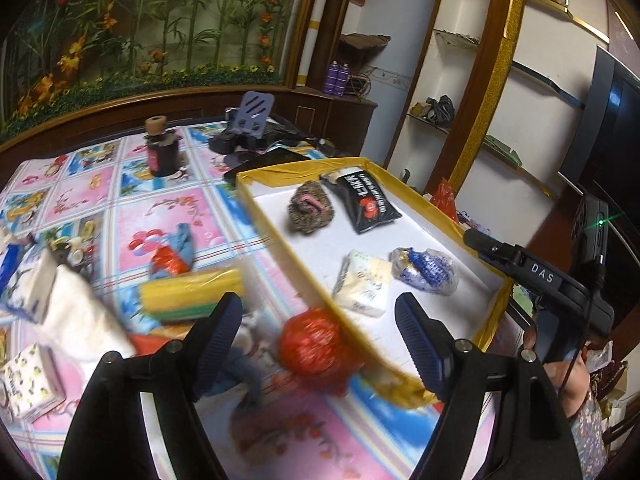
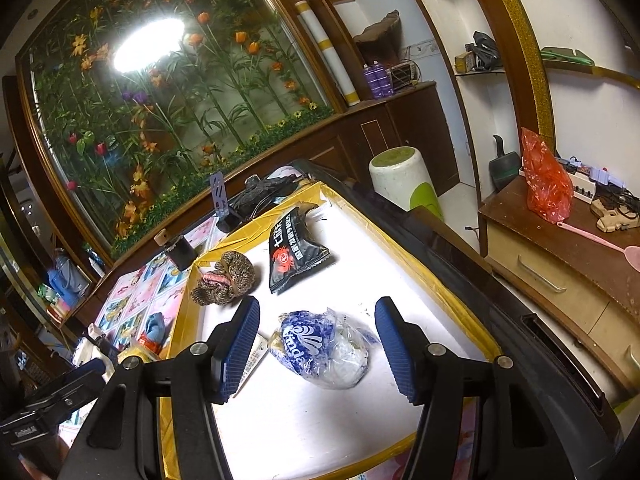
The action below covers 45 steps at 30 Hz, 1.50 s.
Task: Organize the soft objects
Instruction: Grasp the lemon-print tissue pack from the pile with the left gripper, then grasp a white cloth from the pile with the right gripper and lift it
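Note:
A white tray with a yellow rim (image 1: 304, 268) (image 2: 452, 280) lies on the patterned table. In it are a brown knitted bundle (image 1: 311, 208) (image 2: 226, 278), a black snack pouch (image 1: 366, 202) (image 2: 294, 254), a white tissue pack (image 1: 364, 290) and a blue-and-clear crumpled bag (image 1: 426, 270) (image 2: 322, 350). My left gripper (image 1: 320, 328) is open above a red crumpled ball (image 1: 314, 346) beside the tray's near rim. My right gripper (image 2: 316, 340) is open around the blue-and-clear bag, apart from it.
On the cloth left of the tray lie a yellow-green sponge (image 1: 192, 292), a red-and-blue wrapper (image 1: 172, 260), white tissue packs (image 1: 76, 308), a patterned box (image 1: 32, 380) and a dark jar (image 1: 162, 152). A wooden cabinet (image 2: 560, 268) stands to the right.

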Each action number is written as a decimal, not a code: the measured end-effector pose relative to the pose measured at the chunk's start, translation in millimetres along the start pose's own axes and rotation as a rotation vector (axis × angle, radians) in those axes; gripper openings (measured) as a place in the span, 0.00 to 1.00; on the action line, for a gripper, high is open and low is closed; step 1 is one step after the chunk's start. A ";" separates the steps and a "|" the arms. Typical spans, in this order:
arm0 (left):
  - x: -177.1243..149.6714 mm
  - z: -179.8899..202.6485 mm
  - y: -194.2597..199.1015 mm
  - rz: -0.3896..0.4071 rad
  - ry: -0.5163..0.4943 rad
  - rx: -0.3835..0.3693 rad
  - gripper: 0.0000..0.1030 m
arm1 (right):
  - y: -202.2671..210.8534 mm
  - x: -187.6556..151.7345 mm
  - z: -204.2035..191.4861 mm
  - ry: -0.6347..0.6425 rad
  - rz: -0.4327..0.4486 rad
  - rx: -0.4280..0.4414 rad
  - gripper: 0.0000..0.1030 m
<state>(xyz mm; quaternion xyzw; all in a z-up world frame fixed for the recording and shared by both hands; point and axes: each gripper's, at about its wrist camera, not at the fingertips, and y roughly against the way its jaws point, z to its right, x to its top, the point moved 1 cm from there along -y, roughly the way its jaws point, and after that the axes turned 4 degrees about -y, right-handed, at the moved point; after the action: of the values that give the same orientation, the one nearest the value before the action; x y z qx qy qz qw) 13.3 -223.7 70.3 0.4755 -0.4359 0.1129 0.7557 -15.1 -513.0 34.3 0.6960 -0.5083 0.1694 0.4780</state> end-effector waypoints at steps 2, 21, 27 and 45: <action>-5.7 -11.8 11.2 0.008 0.012 0.007 0.76 | -0.8 0.2 0.5 -0.001 -0.002 0.005 0.62; -46.9 -195.8 80.6 -0.041 0.157 0.217 0.83 | -3.7 -2.6 -0.2 -0.003 -0.011 0.018 0.62; -53.5 -213.9 58.5 -0.132 0.106 0.169 0.83 | -3.5 -3.2 0.4 -0.006 -0.011 0.018 0.62; -78.6 -174.1 38.8 -0.235 -0.030 0.249 0.50 | 18.7 -33.0 -58.5 0.150 0.046 0.099 0.62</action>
<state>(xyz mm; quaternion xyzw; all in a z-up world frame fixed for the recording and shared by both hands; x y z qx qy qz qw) 39.9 -42.0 5.0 0.6149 -0.3712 0.0698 0.6923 -30.8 -446.5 48.2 0.6921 -0.4782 0.2569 0.4757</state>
